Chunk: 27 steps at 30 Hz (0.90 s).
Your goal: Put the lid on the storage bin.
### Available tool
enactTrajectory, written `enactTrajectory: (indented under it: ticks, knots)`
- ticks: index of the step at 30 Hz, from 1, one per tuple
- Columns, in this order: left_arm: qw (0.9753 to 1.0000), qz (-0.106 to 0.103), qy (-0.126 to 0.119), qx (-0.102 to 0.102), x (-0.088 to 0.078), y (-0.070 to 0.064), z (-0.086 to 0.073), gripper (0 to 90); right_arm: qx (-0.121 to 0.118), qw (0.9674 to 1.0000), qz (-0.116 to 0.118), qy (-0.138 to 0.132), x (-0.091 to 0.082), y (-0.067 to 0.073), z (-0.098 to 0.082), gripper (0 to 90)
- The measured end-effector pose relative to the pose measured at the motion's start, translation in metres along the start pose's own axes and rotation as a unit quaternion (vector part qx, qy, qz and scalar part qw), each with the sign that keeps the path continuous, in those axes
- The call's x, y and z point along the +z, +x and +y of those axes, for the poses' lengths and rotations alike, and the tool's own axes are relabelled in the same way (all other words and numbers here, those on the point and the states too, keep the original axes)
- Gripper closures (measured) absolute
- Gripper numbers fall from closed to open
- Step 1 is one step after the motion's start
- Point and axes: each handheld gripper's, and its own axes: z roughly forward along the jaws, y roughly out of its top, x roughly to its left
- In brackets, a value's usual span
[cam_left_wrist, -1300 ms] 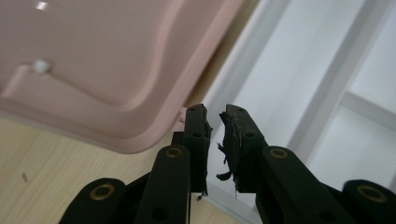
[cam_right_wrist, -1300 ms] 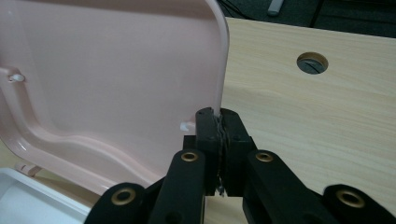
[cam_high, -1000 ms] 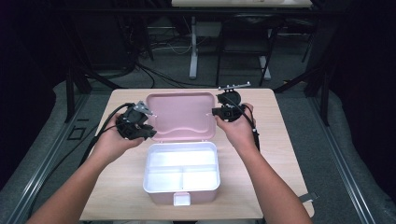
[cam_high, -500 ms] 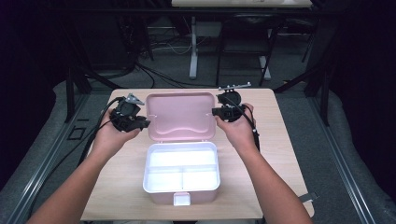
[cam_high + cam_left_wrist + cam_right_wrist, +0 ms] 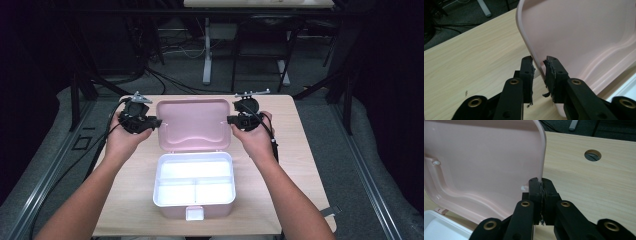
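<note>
A box lies open on the table, its pink lid (image 5: 192,125) tilted back behind the white compartmented base (image 5: 195,185). My left gripper (image 5: 159,121) is at the lid's left edge. In the left gripper view the jaws (image 5: 539,61) straddle the lid's rim (image 5: 579,32) with a gap still showing, and they have just been closing around it. My right gripper (image 5: 229,120) is at the lid's right edge. In the right gripper view it (image 5: 540,181) is shut on the rim of the lid (image 5: 481,157).
The wooden table (image 5: 295,150) has bare surface left and right of the box, with a round cable hole (image 5: 592,155) behind the right gripper. The box's front latch (image 5: 194,213) points at the near edge. Dark floor, cables and stands surround the table.
My left gripper has moved a little away from me and leftward along the lid's left side, and its jaws now straddle the rim. The right gripper and the lid have stayed put.
</note>
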Motion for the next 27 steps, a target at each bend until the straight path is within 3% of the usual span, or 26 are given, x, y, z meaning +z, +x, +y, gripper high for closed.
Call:
enactTrajectory:
  ticks: [4, 12, 20, 27]
  knots:
    - [0.9999, -0.006, -0.002, -0.012, 0.002, 0.003, 0.001, 77.3, 0.0, 1.0, -0.001, -0.001, 0.0, 0.0, 0.0, 88.1]
    - [0.9997, -0.007, -0.013, -0.017, 0.008, 0.003, 0.004, 78.9, 0.006, 1.0, 0.007, -0.001, -0.002, -0.005, -0.002, 87.9]
    - [0.9992, -0.011, -0.028, -0.026, 0.01, 0.007, 0.007, 79.2, 0.007, 1.0, 0.0, -0.005, -0.003, -0.005, -0.003, 87.7]
    - [0.9991, -0.001, -0.037, -0.021, 0.01, 0.006, 0.013, 78.0, 0.005, 0.9999, 0.0, -0.011, -0.006, -0.005, -0.004, 87.7]
